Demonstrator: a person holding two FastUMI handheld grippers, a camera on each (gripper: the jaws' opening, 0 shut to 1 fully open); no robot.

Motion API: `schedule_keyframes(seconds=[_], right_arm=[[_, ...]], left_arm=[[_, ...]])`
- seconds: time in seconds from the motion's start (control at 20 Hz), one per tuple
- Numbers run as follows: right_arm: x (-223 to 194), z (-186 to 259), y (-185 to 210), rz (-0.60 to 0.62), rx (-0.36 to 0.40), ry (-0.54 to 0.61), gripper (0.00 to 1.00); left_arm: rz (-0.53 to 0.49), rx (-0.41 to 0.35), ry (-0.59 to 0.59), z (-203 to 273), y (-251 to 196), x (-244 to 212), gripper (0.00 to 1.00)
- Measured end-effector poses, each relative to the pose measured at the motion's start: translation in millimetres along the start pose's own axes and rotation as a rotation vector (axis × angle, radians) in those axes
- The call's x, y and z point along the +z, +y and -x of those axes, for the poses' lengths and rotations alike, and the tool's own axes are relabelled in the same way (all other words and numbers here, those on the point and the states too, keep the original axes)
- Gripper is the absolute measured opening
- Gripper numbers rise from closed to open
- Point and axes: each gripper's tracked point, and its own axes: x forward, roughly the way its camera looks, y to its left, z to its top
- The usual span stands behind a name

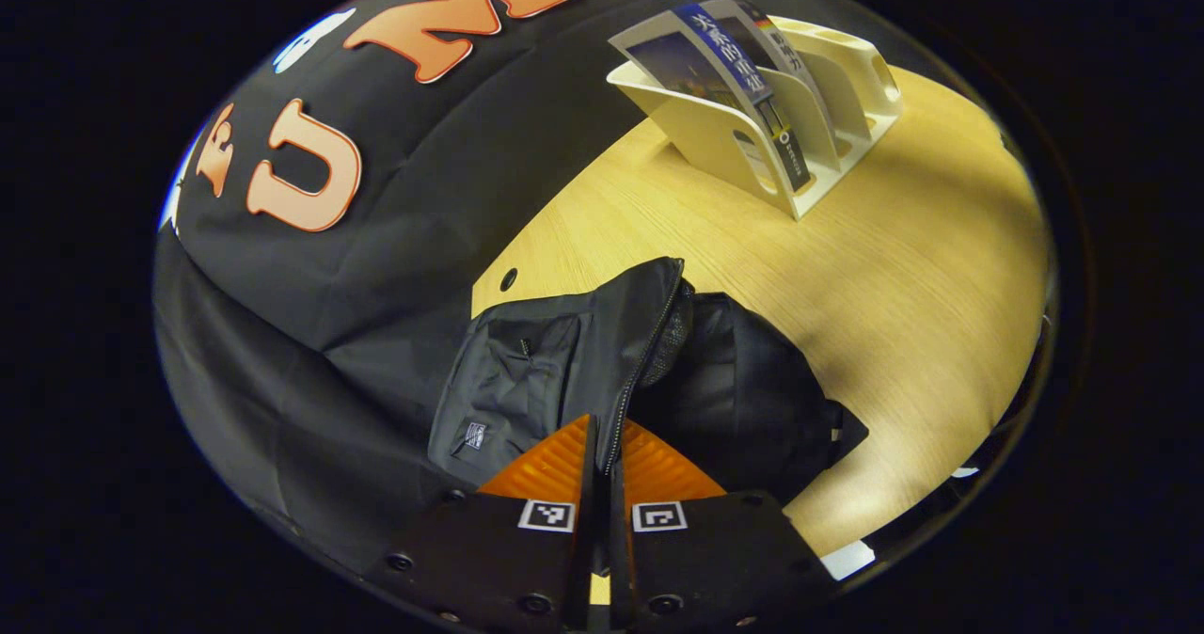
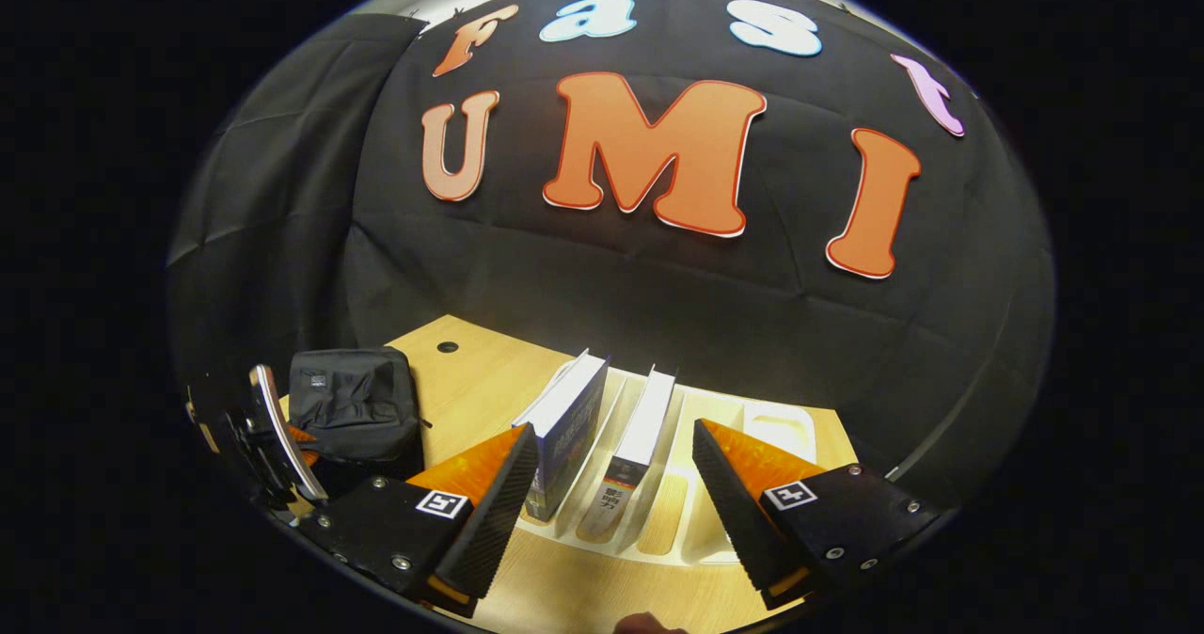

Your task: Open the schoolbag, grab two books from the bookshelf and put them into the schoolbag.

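The schoolbag point(image 1: 602, 371) lay on the table point(image 1: 903, 277), its flap seemingly pinched by the closed left tongs point(image 1: 602, 483). The right tongs point(image 2: 611, 483) gaped empty before two books point(image 2: 602, 427) in the bookshelf point(image 2: 752, 427); they should straddle one spine squarely.

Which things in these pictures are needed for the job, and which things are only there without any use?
Needed for the job:
- schoolbag
- two books
- bookshelf
- left gripper, shut on the schoolbag's zipper edge
- right gripper, open in front of the books

Only there:
- table
- small round hole in the table
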Motion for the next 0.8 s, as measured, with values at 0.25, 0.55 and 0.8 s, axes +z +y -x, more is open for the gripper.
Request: schedule_keyframes(seconds=[0.25, 0.55, 0.8], right_arm=[[10, -17, 22, -0.029, 0.018, 0.087, 0.98], [22, -36, 32, -0.025, -0.013, 0.187, 0.98], [27, -55, 38, 0.046, -0.036, 0.262, 0.99]], left_arm=[[0.017, -0.123, -0.031, 14, 38, 12, 0.07], [0.066, -0.223, -0.1, 32, 92, 44, 0.07], [0.055, -0.306, -0.085, 29, 119, 54, 0.06]])
